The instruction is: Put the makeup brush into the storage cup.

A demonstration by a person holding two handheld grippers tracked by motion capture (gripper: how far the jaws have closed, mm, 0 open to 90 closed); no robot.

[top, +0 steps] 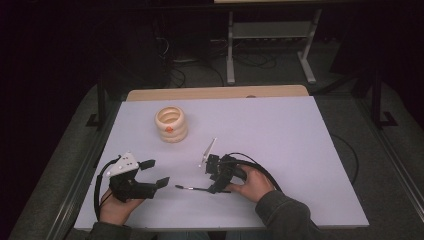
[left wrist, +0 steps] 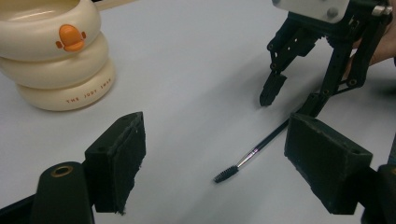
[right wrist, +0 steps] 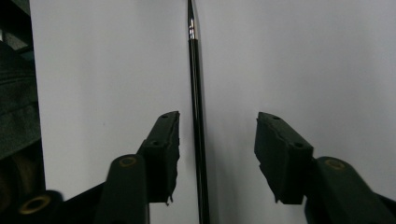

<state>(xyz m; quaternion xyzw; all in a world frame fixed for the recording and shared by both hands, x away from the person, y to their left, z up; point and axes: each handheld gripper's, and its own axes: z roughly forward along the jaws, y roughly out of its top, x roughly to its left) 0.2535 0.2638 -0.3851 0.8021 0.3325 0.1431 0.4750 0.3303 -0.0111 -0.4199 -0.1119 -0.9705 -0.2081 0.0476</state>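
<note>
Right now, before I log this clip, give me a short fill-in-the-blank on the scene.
1. The thin brush lies flat on the ____ table.
2. The right gripper has the brush handle ____ its open jaws.
3. The cream holder bears an ____ mark.
4. The left gripper holds ____.

Missing: white; between; orange; nothing

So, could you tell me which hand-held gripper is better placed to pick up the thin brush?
The right hand-held gripper: its open jaws already straddle the brush handle. The left hand-held gripper sits off to the side.
</note>
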